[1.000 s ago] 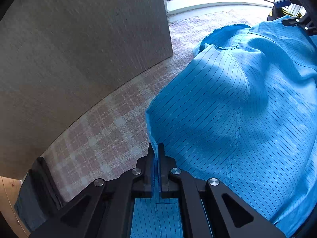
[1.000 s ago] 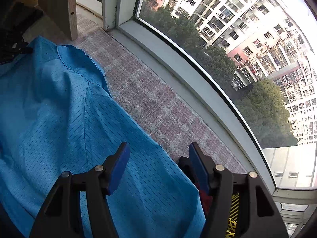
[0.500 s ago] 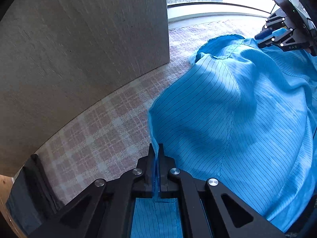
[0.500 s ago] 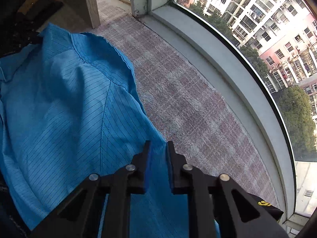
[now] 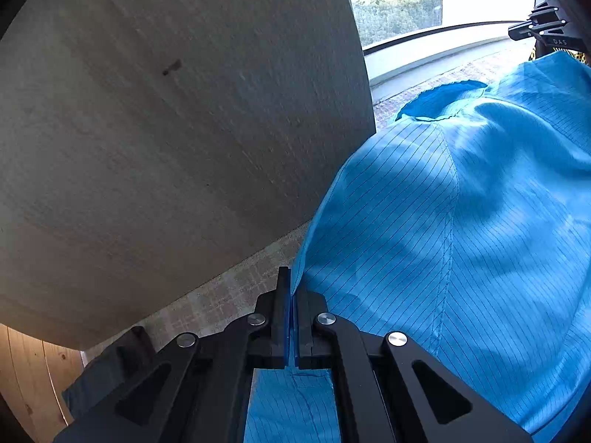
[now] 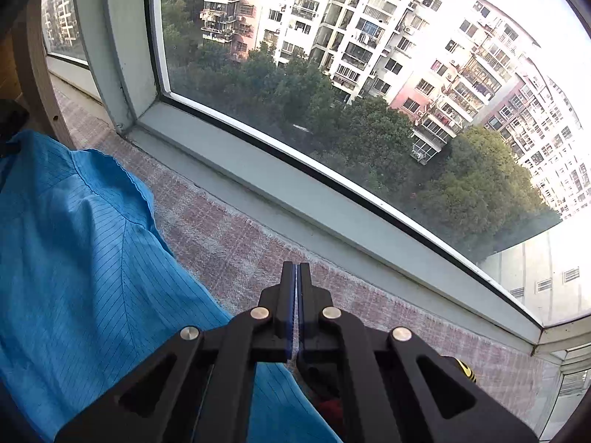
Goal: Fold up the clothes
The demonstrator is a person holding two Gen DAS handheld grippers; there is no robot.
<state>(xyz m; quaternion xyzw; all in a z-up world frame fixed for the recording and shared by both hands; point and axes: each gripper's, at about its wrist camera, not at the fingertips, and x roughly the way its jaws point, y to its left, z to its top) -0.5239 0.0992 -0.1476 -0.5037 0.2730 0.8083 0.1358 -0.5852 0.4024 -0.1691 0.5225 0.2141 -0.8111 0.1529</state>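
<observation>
window [image 6: 332, 85]: a big pane above the sill, with tall apartment blocks and green trees outside.
board [image 5: 166, 140]: a wide grey-beige panel that fills the upper left of the left wrist view and stands on the checked cloth.
checked cloth [image 6: 236, 247]: a pink and white cover over the flat surface under the window, bare between the shirt and the sill.
shirt [image 5: 461, 240]: bright blue with thin dark stripes, spread and puffed up over the checked cloth, just beside the board; its wavy-edged opening [image 5: 439, 99] is at the far end, toward the window.
sill [image 6: 295, 192]: a pale grey ledge that runs along the far edge of the checked cloth.
left gripper [image 5: 291, 291]: the jaws are pressed together on the near edge of the shirt, and blue fabric passes between them and hangs below.
right gripper [image 6: 297, 284]: the jaws are closed with only a thin slit; the shirt lies under and left of it, but i cannot tell if fabric is caught between them.
yellow and black thing [image 6: 463, 367]: a small part shows behind the right gripper; what it is i cannot tell.
</observation>
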